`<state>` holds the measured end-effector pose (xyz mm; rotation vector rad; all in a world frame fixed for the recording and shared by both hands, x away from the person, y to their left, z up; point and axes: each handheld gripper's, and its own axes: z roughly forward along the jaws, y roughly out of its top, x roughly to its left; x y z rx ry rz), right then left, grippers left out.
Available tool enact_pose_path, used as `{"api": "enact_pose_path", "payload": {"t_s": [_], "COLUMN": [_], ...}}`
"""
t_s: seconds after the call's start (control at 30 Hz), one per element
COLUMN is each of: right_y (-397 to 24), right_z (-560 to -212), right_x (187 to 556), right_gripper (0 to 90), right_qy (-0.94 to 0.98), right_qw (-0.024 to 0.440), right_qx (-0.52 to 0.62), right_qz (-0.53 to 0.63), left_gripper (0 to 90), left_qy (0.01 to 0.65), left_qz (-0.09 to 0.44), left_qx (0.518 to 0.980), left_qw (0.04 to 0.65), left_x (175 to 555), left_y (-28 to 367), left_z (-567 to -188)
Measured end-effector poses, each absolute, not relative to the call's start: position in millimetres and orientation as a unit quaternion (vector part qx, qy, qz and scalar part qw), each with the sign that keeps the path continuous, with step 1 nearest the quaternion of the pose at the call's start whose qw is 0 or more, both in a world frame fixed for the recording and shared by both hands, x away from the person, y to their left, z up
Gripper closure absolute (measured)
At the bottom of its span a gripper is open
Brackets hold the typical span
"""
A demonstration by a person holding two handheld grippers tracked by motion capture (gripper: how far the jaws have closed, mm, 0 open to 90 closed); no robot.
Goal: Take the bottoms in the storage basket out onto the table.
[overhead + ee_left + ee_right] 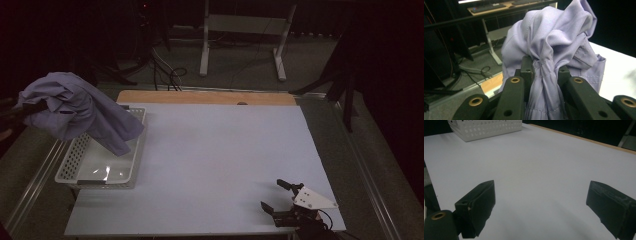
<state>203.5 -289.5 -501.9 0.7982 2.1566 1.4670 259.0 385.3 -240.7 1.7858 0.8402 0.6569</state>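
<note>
Upper left of the high view: your left gripper (545, 65) pinches a gathered fold of the lilac shirt (80, 107), dangling it clear over the white basket (75, 160). Lower right, your right gripper (277, 196) waits wide open, empty.

High view overlooks table (225, 165); right gripper view skims it low; both share basket (100, 165).

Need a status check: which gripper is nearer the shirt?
Left. The left gripper is clamped on the shirt above the basket; the right gripper hovers open across the table.
</note>
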Motion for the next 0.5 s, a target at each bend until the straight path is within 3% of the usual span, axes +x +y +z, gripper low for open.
{"api": "enact_pose_path", "payload": {"t_s": [0.5], "right_y": [-290], "right_z": [-502], "right_x": [203], "right_gripper": [8.8], "right_qy": [0.771], "right_qw": [0.209], "right_qx": [0.288], "right_qz": [0.528], "left_gripper": [76.6], "left_qy": [0.299], "left_qz": [0.24], "left_qx": [0.758], "left_qw": [0.528], "left_x": [287], "left_y": [336], "left_z": [-236]}}
